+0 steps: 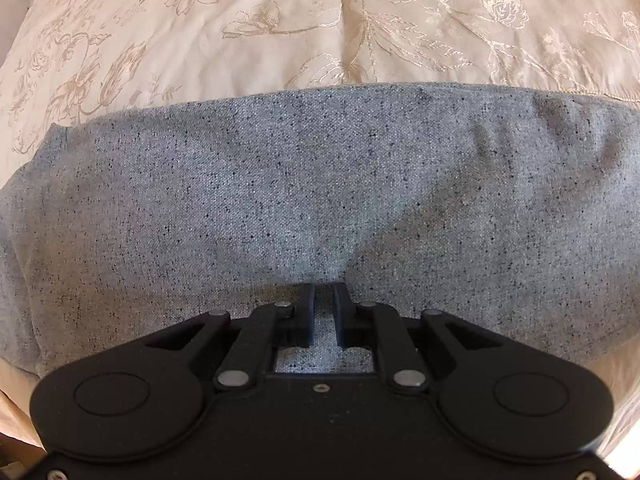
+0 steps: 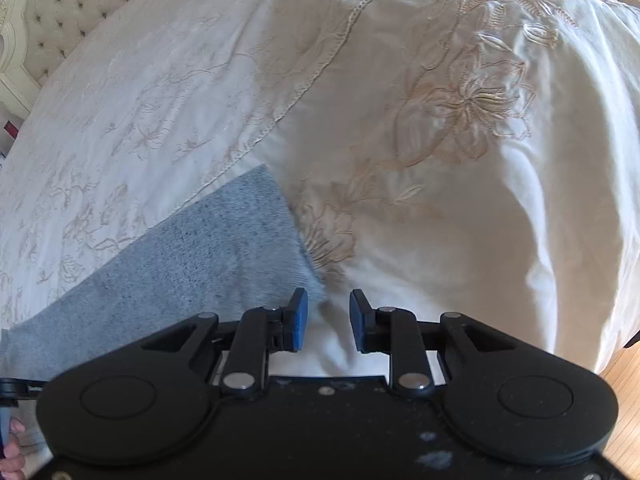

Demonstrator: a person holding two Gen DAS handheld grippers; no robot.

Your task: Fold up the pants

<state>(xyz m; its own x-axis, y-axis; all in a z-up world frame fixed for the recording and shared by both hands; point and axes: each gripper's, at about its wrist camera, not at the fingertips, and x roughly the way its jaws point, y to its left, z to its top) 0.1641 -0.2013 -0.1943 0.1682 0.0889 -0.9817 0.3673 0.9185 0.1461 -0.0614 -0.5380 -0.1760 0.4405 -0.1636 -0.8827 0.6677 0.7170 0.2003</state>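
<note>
Below, pants (image 1: pixel 320 184) pinched, left hand-held gripper (image 1: pixel 323 308)

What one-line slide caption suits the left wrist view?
Left tool pinching a ridge of grey speckled pants laid across a cream floral bedspread.

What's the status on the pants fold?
Left gripper shut on the grey pants. Right gripper open, empty, beside the pants' end over the bedspread. Nothing in the way.
</note>
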